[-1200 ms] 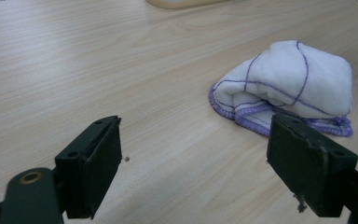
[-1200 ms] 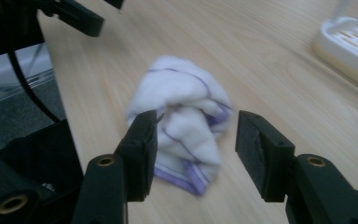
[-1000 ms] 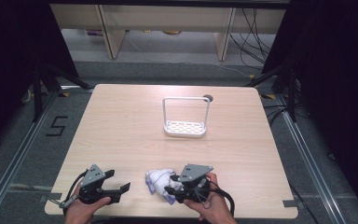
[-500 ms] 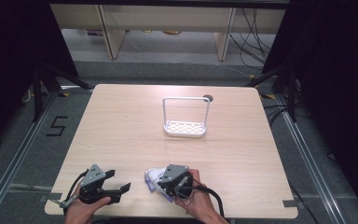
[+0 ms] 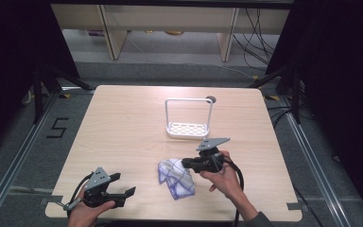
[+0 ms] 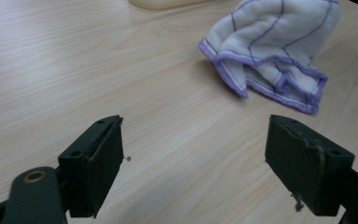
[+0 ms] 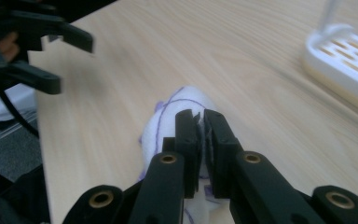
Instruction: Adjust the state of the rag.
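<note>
The right gripper (image 5: 187, 163) has just been closing, and in the right gripper view its jaws are clamped on a fold of the white cloth (image 5: 176, 176) with purple lines. The cloth lies crumpled on the worktop (image 5: 123, 127), near the front edge and in front of the white rack (image 5: 189, 118), well apart from it. The left gripper (image 5: 125, 194) rests low near the front left corner with its jaws wide open and nothing between them; the cloth (image 6: 270, 51) lies a little ahead of it.

The step in hand seems to be taking up the cloth by one edge. To do it well, I think the right gripper should keep a firm pinch on the fold and lift slowly, so that the cloth opens under its own weight. The left gripper could then take a free hem, not the thick middle. A pinch that is too shallow may slip off.
</note>
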### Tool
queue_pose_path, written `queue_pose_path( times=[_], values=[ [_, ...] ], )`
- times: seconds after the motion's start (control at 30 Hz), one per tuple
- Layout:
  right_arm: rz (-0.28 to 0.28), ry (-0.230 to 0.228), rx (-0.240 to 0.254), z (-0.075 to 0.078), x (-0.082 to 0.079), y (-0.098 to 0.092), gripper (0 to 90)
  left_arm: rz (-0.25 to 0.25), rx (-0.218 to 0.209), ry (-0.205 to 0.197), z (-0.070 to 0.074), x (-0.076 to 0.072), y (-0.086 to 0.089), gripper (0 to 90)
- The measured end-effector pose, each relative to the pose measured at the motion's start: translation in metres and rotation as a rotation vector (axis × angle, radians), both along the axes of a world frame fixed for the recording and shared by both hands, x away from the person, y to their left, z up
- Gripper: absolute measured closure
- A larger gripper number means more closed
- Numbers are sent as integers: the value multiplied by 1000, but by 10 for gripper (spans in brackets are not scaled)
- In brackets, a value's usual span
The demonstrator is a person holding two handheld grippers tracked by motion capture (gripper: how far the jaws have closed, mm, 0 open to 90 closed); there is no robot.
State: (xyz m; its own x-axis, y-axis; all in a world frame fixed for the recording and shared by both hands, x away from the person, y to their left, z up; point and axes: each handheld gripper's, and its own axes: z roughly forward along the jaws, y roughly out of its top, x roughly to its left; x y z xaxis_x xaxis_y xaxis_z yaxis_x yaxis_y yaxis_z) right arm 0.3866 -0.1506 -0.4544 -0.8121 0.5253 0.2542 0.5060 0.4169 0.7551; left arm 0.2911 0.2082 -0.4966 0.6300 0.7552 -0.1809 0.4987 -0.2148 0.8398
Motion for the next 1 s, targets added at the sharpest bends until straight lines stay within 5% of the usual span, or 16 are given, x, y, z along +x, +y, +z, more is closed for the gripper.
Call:
queue_pose_path(
  times=[0.17, 0.4, 0.47, 0.5, 0.57, 0.63, 0.67, 0.73, 0.83, 1.0],
  values=[
    [-92, 106, 13, -15, 22, -24, 850, -34, 12, 1, 0, 3, -10, 197],
    [-112, 55, -80, -27, 41, -33, 848, -76, 21, -7, 0, 12, -28, 217],
    [-131, 8, -135, -33, 48, -33, 834, -95, 26, -14, 0, 16, -38, 228],
    [-131, 21, -155, -33, 49, -35, 811, -104, 40, -12, 0, 18, -42, 230],
    [-176, 1, -139, -30, 49, -37, 760, -133, 70, -18, -2, 24, -53, 244],
    [-169, -11, -161, -27, 49, -39, 735, -135, 57, -15, -4, 28, -58, 246],
    [-217, -74, -182, -13, 43, -43, 701, -146, 65, 5, -4, 31, -61, 250],
    [-220, -112, -157, 2, 34, -42, 686, -144, 61, -3, -6, 33, -65, 258],
    [-198, -150, -137, 16, 23, -39, 673, -159, 69, 0, -7, 34, -68, 259],
    [-106, -145, -143, 20, 5, -16, 654, -153, 62, -3, -6, 35, -72, 258]
  ],
)
